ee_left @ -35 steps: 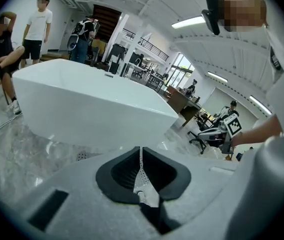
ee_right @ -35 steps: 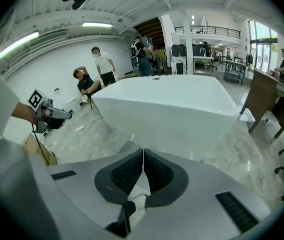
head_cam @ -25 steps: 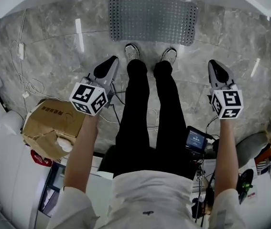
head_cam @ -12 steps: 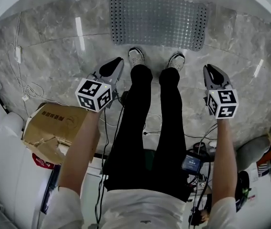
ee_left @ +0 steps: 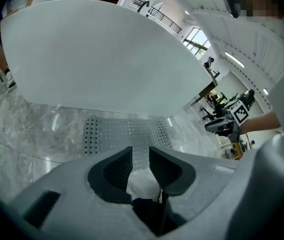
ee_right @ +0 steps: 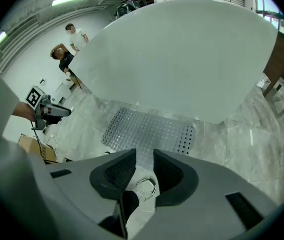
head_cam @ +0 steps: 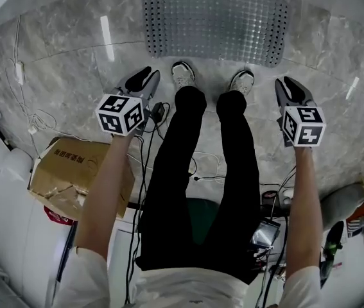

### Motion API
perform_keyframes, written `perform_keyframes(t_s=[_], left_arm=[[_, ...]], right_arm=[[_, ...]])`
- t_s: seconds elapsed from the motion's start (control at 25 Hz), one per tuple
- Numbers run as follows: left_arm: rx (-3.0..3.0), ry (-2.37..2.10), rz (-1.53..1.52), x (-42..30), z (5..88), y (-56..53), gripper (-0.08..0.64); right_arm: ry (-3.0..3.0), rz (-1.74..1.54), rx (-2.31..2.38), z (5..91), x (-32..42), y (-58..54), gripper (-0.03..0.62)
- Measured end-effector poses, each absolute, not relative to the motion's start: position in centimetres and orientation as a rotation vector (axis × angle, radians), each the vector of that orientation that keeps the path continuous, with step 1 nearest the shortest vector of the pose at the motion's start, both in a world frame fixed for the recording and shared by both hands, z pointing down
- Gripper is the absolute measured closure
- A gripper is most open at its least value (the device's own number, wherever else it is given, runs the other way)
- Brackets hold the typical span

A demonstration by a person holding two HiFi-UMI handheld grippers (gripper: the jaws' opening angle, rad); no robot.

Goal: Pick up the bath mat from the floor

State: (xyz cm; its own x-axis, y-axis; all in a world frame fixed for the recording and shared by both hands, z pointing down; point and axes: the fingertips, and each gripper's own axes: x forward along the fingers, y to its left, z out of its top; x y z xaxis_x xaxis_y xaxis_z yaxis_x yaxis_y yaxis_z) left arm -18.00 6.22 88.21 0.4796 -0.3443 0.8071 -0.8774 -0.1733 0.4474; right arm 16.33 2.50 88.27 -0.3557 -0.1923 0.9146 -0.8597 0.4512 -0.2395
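The grey perforated bath mat [head_cam: 214, 24] lies flat on the marble floor, just beyond the person's shoes and in front of the white tub. My left gripper [head_cam: 144, 76] hangs beside the left leg, well short of the mat. Its jaws are opening, with a narrow gap and nothing between them. My right gripper [head_cam: 286, 82] hangs beside the right leg, and its jaws are also opening on nothing. The mat [ee_left: 126, 134] lies ahead past the left gripper [ee_left: 140, 151]. In the right gripper view the mat [ee_right: 149, 129] shows beyond the right gripper [ee_right: 144, 156].
The white bathtub [ee_left: 106, 54] runs along the far side of the mat. A torn cardboard box [head_cam: 79, 172] sits on the floor at the left. White cables [head_cam: 27, 101] trail over the marble at the left, black ones [head_cam: 156, 117] by the left leg.
The person has stepped closer to the mat, which now fills more of the head view. Both grippers have moved slightly forward beside the legs.
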Motion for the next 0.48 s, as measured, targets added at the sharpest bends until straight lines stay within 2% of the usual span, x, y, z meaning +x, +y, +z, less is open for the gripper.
perform_keyframes(t_s=[0.04, 0.24, 0.48], left_arm=[[1.729, -1.054, 0.68, -18.3, 89.0, 6.2, 0.462], [1.691, -1.079, 0.714, -19.3, 92.4, 6.1, 0.453], [1.691, -1.079, 0.742, -19.8, 96.2, 5.5, 0.442]], right_arm=[[-1.809, 0.949, 0.9, 88.9, 16.6, 2.3, 0.513], [-1.787, 0.928, 0.925, 92.1, 18.3, 0.9, 0.485], [-1.758, 0.89, 0.931, 96.1, 20.0, -0.8, 0.469]])
